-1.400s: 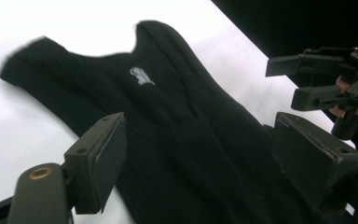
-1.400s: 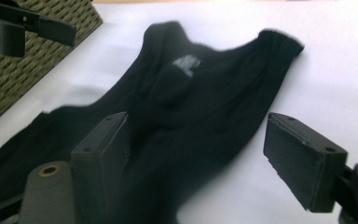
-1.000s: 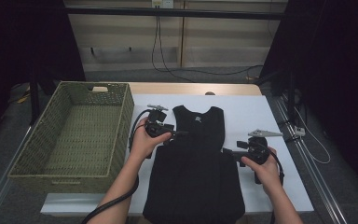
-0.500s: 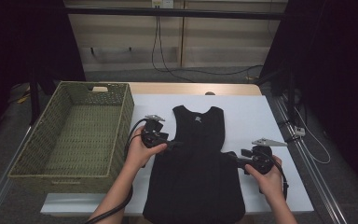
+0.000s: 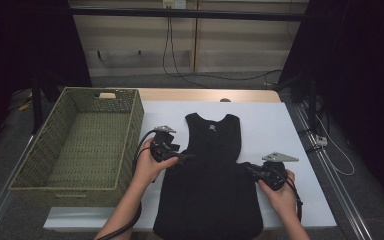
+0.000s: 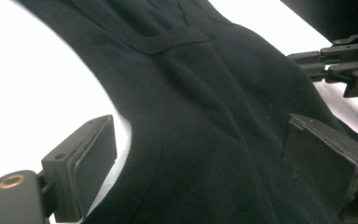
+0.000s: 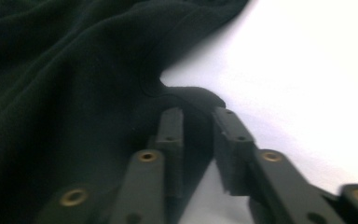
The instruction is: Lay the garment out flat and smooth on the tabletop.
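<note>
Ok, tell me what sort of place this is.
Probably a lab recording booth: black curtains at the sides, a white-topped table with a black sleeveless top and a woven basket, cables trailing behind.

Lab recording booth: black curtains [image 5: 360,75], white table [image 5: 280,125], dangling cables [image 5: 172,55].

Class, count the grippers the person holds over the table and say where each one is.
2. The left gripper is at the black top's left armhole; the right gripper pinches its right edge.
</note>
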Available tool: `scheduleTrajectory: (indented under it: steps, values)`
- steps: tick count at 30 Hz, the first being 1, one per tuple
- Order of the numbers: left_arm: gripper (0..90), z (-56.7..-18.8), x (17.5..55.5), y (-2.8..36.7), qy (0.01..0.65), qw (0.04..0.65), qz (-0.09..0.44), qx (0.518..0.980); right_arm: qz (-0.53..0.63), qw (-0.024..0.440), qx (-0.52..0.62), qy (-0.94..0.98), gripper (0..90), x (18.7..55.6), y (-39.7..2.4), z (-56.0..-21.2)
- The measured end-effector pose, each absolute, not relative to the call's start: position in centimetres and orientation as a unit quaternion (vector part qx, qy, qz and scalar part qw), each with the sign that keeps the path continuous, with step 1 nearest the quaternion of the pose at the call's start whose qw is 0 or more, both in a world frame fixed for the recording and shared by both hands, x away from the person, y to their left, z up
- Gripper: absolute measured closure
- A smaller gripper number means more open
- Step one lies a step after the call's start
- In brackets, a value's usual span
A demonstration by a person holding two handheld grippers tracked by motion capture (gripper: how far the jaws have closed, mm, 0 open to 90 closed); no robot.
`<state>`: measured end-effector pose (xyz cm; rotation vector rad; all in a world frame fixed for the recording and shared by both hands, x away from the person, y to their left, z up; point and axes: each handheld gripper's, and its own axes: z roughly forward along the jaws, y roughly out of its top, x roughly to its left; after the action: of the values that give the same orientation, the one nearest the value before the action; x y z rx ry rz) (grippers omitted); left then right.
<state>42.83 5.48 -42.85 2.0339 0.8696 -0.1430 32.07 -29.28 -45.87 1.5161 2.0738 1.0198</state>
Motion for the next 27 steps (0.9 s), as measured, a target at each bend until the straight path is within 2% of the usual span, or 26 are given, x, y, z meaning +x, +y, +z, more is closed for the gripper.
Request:
scheduleTrajectory:
  steps: [1, 2, 13, 27]
  values:
    - [9.7, -42.8, 42.8, 5.5, 0.351, 0.449, -0.058, 0.820, 0.370, 0.180, 0.543, 0.732, 87.7, 32.1, -29.4, -45.9]
    - [9.7, -42.7, 42.8, 5.5, 0.350, 0.451, -0.059, 0.819, 0.379, 0.169, 0.546, 0.728, 88.7, 32.1, -29.6, -46.0]
    - [9.6, -42.7, 42.9, 6.1, 0.358, 0.456, -0.054, 0.813, 0.413, 0.154, 0.574, 0.690, 89.6, 31.2, -33.4, -44.7]
    - [9.6, -42.4, 42.8, 6.1, 0.358, 0.459, -0.051, 0.812, 0.397, 0.170, 0.598, 0.675, 89.8, 31.7, -37.0, -44.5]
